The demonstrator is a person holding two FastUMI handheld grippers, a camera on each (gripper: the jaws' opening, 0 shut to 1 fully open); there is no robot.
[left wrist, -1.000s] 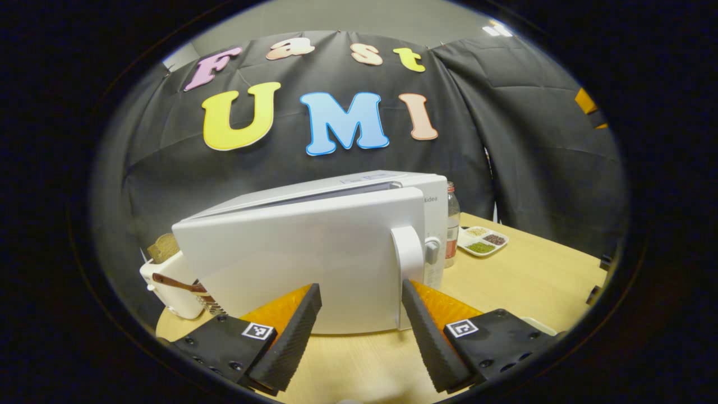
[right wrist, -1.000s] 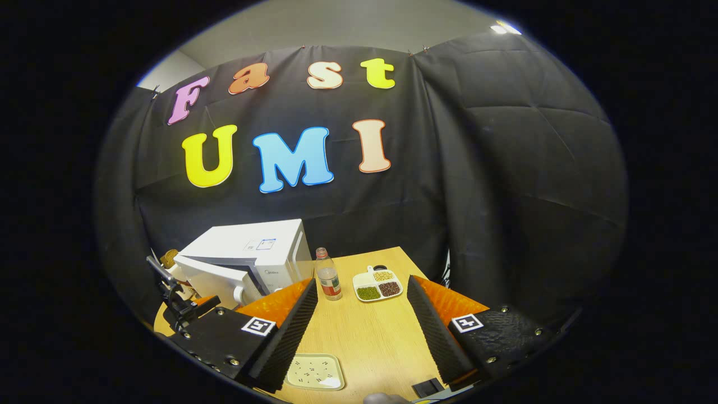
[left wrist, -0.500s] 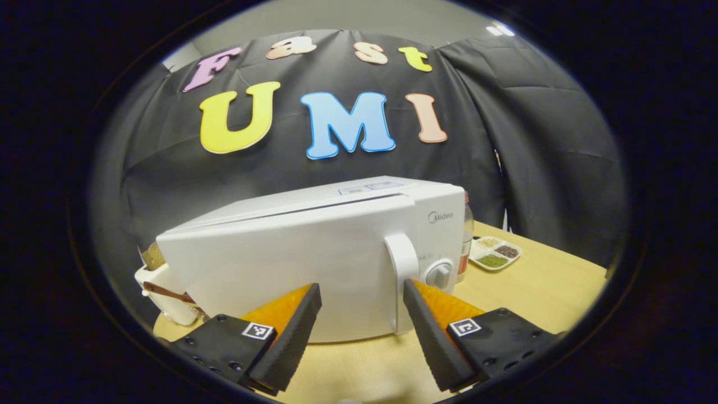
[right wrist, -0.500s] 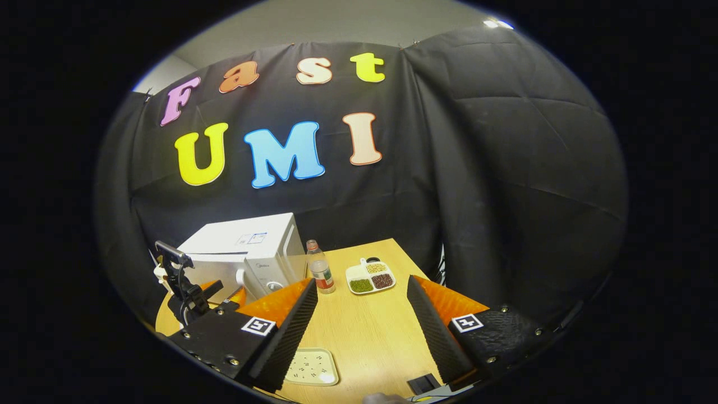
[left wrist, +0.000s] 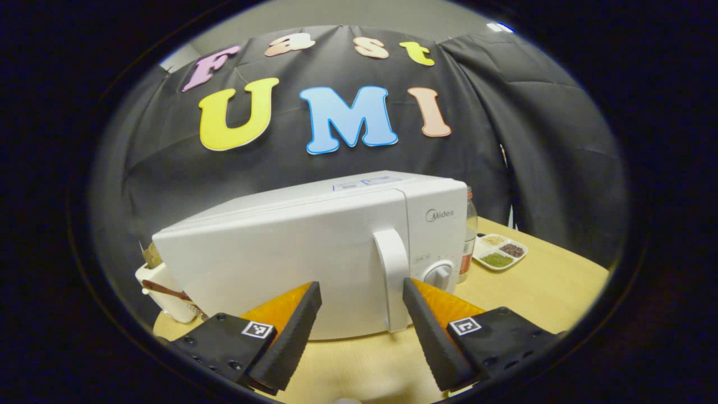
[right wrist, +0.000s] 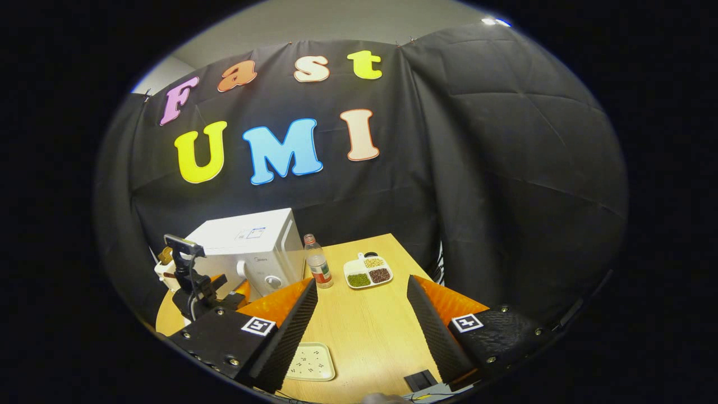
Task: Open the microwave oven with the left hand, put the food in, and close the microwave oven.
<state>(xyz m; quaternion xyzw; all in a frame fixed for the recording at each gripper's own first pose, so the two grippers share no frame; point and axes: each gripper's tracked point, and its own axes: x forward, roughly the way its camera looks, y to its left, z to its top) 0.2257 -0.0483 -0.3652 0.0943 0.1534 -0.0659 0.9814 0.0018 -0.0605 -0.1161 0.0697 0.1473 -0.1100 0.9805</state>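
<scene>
The white microwave oven [left wrist: 291, 247] stands on the wooden table [left wrist: 533, 286] with its door flush against the body. Its upright door handle [left wrist: 392, 280] is just beyond my left gripper [left wrist: 359, 331], which is open and holds nothing; the handle sits close to the right finger. In the right gripper view the microwave oven [right wrist: 247, 252] is at the far left, with the left gripper [right wrist: 196, 286] in front of it. My right gripper [right wrist: 362, 331] is open and empty, raised over the table [right wrist: 364, 320]. The inside of the oven is hidden.
A small bottle [right wrist: 317, 268] stands right of the microwave, and a divided white dish of grains [right wrist: 367, 272] lies beyond it. A pale rectangular plate [right wrist: 309, 362] and a small black box [right wrist: 419, 380] lie near the front edge. A white toaster with bread [left wrist: 162, 280] stands left of the oven.
The microwave door swung from ajar to fully shut against the body. The left gripper stayed close behind the handle. The right gripper view drew back slightly and tilted up.
</scene>
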